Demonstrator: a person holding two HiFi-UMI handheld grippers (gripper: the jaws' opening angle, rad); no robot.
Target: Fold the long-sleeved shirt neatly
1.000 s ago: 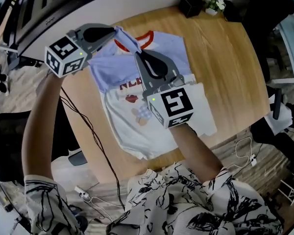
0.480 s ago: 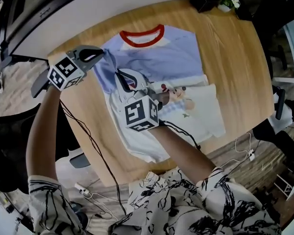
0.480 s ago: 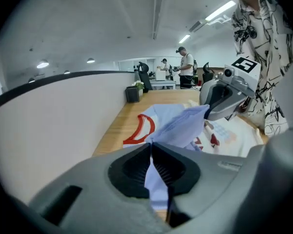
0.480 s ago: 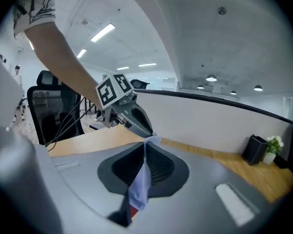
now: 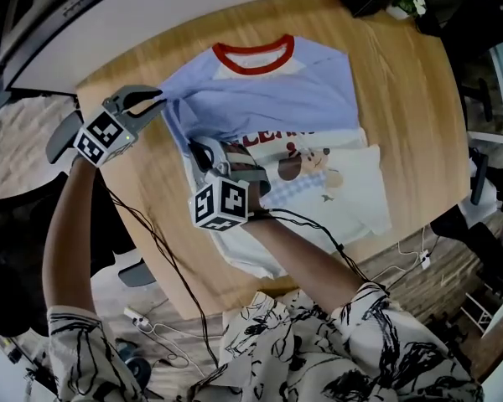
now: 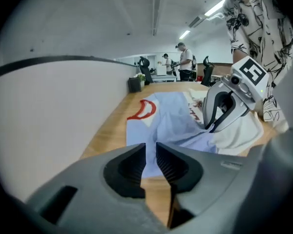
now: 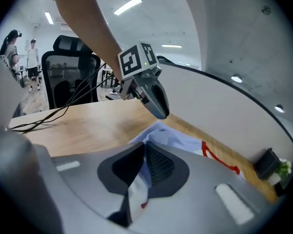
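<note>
Long-sleeved shirt (image 5: pixel 268 90) lies spread on the wooden worktop (image 5: pixel 402 82), red collar (image 5: pixel 253 55) at the far edge, blue shoulders below it and the white printed body toward the person. Blue cloth along the person's left side of the garment is gathered into a ridge that runs between the two hand-held tools.

The step in hand appears to be laying that left sleeve and side panel in over the body, the first lengthwise fold. The cloth looks nearly set down but is still rumpled rather than flat.

At the shirt's outer left edge, the left gripper (image 5: pixel 158 100) sits low over the wood. Its fingers have just been easing apart; a narrow slot now shows between them with blue fabric lying in the gap, and the pads no longer seem to press on it.

Closer to the person, over the white body, the right gripper (image 5: pixel 205 151) has its fingers clenched on a pinch of the shirt, pale cloth with a fleck of red caught between the pads.

The next move probably calls for letting that pinch go once the fold line is straight, then smoothing the ridge flat. The loose blue cloth could spring back or crease if it is dropped unevenly.
</note>
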